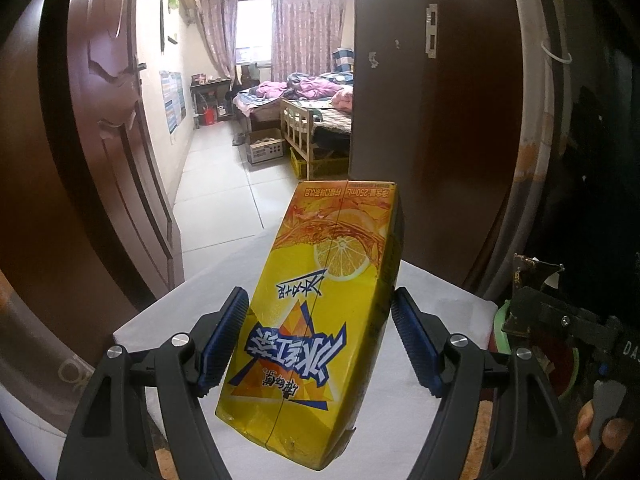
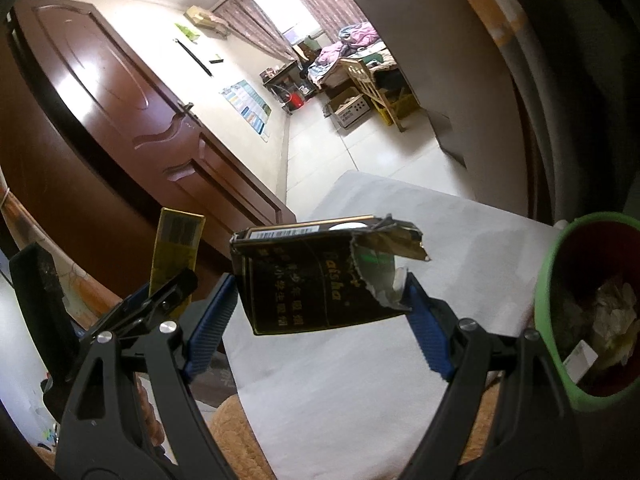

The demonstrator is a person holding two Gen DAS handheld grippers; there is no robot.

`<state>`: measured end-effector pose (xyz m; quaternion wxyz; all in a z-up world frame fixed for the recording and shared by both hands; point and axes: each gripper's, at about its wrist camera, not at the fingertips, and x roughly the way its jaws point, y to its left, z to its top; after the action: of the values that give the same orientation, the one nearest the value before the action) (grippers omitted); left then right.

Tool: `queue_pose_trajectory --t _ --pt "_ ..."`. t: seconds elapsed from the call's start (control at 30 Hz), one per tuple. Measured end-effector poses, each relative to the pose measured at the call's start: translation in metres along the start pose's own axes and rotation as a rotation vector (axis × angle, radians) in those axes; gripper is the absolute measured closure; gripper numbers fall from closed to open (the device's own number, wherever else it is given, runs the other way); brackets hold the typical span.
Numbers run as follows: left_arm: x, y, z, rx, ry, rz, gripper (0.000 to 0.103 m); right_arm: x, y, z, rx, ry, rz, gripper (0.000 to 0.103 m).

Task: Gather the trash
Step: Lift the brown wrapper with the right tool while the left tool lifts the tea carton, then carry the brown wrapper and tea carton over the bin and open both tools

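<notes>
left gripper (image 1: 316,332) — blue pads clamped on a yellow drink carton (image 1: 320,312), which fills the view's centre and leans toward 1 o'clock, print upside down. the carton hangs above a white-covered table (image 1: 440,292). at 3 o'clock the right gripper's black body shows with torn dark card in it; a slice of green bin rim (image 1: 500,328) sits just behind that. a fingertip shows at 4 o'clock.

risk here, as i judge it: the pads meet only the carton's lower half, so the long top could swing or slip out on a quick tilt. the near corner at 6 o'clock looks dented, which suggests soft walls that may cave in the grip.

right gripper (image 2: 320,304) — jaws closed on a black cigarette pack (image 2: 304,280), lid torn open with foil sticking out toward 2 o'clock. the green bin (image 2: 548,296) stands at 3 o'clock, trash already inside, touching or just beside the table edge — cannot tell which. the yellow carton's end pokes up at 9 o'clock.

risk: the right pad seems to catch only the ragged torn edge, so the pack may twist loose short of the bin.

hidden: the bin is cut by the frame edge in both views, its base unseen; the person is out of view apart from that fingertip; pack lettering is only partly legible.
</notes>
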<state>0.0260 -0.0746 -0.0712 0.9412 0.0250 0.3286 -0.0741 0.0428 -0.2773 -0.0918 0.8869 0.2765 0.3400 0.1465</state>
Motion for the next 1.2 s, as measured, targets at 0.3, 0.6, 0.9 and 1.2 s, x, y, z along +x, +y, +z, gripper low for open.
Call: queue_pose_trajectory --t 0.3,0.6,0.9,1.2 --pt "0.008 -0.009 0.003 0.053 0.016 -0.024 0.033 -0.010 -0.030 0.000 0.055 -0.014 -0.011 0.022" --pt "0.020 -0.015 0.010 0.108 0.026 -0.056 0.033 -0.026 -0.058 0.001 0.104 -0.047 -0.031 0.022" --pt "0.034 -0.021 0.012 0.159 0.042 -0.110 0.033 -0.042 -0.085 0.002 0.148 -0.073 -0.071 0.022" --pt "0.054 -0.046 0.006 0.227 0.085 -0.193 0.033 -0.061 -0.118 0.001 0.210 -0.105 -0.115 0.022"
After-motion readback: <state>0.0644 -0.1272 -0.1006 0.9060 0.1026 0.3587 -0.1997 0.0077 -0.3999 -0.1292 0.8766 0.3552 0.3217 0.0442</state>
